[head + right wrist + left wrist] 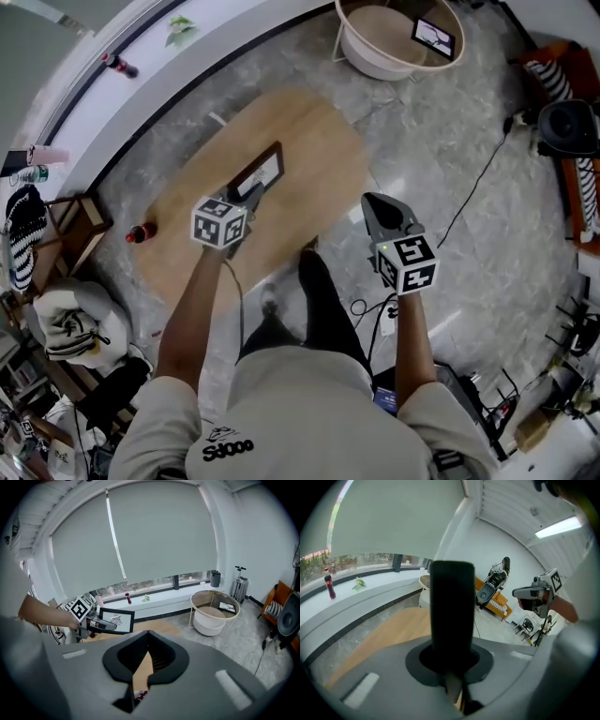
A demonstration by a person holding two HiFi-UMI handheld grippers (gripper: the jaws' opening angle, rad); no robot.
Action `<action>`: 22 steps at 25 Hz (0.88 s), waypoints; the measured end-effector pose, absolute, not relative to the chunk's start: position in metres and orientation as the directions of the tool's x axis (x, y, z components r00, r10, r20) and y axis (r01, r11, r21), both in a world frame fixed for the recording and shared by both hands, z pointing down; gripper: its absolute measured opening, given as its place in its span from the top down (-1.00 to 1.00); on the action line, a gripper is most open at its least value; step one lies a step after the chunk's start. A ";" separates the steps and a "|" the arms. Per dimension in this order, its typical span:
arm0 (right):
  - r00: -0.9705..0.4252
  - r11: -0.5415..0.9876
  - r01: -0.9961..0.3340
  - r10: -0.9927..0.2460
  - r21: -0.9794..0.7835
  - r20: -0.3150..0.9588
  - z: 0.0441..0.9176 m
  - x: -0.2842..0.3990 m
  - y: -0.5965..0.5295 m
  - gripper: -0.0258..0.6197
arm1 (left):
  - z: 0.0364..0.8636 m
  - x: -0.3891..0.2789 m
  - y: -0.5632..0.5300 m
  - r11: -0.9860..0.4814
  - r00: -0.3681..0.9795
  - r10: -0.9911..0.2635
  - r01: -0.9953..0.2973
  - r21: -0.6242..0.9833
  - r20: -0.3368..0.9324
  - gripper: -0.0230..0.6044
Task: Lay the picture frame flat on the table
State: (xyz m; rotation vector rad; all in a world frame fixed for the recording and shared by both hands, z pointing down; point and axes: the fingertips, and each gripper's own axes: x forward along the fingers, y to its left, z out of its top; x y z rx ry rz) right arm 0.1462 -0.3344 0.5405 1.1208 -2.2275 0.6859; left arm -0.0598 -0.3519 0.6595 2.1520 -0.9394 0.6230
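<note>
A black picture frame with a white print stands tilted over the oval wooden table. My left gripper is shut on its near end. In the left gripper view the frame's dark edge rises straight up from between the jaws. From the right gripper view the frame faces me, held up above the tabletop by the left gripper. My right gripper hangs off the table's right side over the floor, jaws together and nothing in them; its tips show only a thin slit.
A red bottle stands at the table's left edge. A white round basket table at the back holds a second small framed picture. A cable runs across the marble floor to the right. A wooden chair sits left.
</note>
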 end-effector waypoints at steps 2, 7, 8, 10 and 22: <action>-0.506 0.520 -0.829 -0.541 -0.206 0.671 0.552 0.150 -0.343 0.91 | 0.675 -0.051 -0.358 -0.472 0.629 -0.425 -0.767 0.434 0.650 0.86; -0.522 0.525 -0.818 -0.509 -0.234 0.684 0.575 0.158 -0.362 0.91 | 0.709 -0.028 -0.366 -0.430 0.652 -0.380 -0.753 0.498 0.657 0.86; -0.523 0.527 -0.817 -0.506 -0.234 0.687 0.578 0.161 -0.365 0.91 | 0.715 -0.023 -0.367 -0.427 0.659 -0.365 -0.747 0.510 0.658 0.86; -0.519 0.525 -0.819 -0.505 -0.232 0.689 0.584 0.165 -0.372 0.91 | 0.727 -0.016 -0.371 -0.426 0.669 -0.335 -0.736 0.527 0.663 0.86; -0.506 0.490 -0.828 -0.442 -0.273 0.741 0.644 0.177 -0.381 0.91 | 0.815 0.019 -0.372 -0.223 0.722 -0.245 -0.691 0.687 0.647 0.86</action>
